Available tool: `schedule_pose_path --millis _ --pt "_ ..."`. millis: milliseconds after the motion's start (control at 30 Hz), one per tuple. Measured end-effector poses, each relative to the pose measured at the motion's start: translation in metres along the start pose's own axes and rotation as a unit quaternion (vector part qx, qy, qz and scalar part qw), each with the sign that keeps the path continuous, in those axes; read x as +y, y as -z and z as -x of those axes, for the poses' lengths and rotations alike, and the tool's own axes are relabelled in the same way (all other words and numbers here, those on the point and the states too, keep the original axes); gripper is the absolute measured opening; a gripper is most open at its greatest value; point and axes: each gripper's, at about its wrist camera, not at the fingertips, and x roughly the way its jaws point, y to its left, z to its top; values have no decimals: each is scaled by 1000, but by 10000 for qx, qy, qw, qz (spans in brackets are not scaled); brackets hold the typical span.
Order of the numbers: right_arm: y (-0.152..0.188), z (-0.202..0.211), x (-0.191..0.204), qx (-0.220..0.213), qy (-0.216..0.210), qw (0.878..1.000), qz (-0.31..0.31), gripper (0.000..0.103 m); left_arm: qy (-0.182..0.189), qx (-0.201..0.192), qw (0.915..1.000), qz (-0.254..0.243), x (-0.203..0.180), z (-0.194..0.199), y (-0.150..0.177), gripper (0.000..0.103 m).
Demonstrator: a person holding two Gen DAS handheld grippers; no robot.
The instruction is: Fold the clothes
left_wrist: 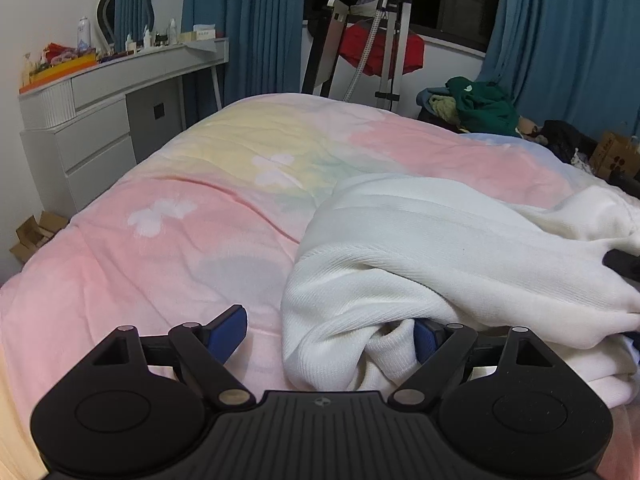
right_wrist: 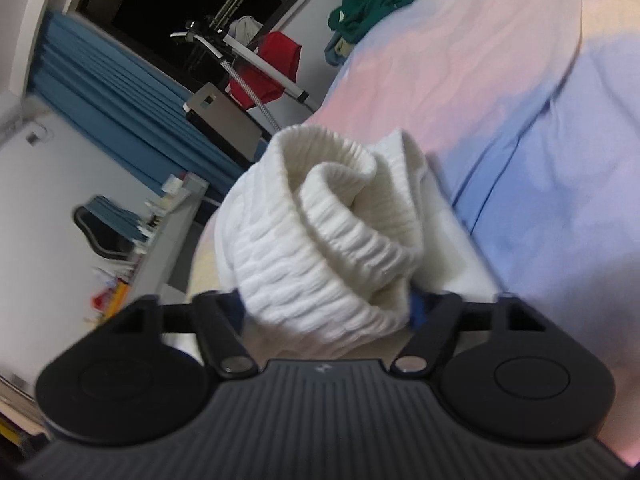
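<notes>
A white knit sweater (left_wrist: 460, 264) lies bunched on the right half of the bed. My left gripper (left_wrist: 326, 336) is open at the sweater's near left edge. Its left blue pad (left_wrist: 228, 332) stands clear over the blanket, and its right pad (left_wrist: 424, 340) is half buried in a fold. In the right wrist view, the sweater's ribbed hem (right_wrist: 340, 232) is rolled up and fills the gap of my right gripper (right_wrist: 326, 312), which is shut on it, with both pads mostly hidden by the knit. The cloth's folds pull toward a dark gripper part (left_wrist: 624, 264) at the right edge.
A pink, yellow and blue blanket (left_wrist: 180, 220) covers the bed. A white dresser (left_wrist: 100, 120) with bottles stands to the left. Blue curtains, a garment steamer (left_wrist: 384, 40) with a red cloth, and a pile of green clothes (left_wrist: 480, 104) lie beyond the bed. Cardboard boxes sit on the floor.
</notes>
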Motion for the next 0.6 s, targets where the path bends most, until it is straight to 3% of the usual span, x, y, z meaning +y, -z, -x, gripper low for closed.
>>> schedule_pose_path --millis 100,233,467,600 --pt "-4 11 8 -222 -34 9995 230 56 247 -127 9996 55 2 8 0 77" --pt "-9 27 17 -543 -117 9968 583 55 354 -252 9990 53 4 20 2 79" --pt "-6 21 1 -266 352 9951 884 55 339 -104 9990 264 13 15 5 83" --pt "-1 27 10 -391 411 9914 1179 55 360 -44 9987 363 18 15 5 83"
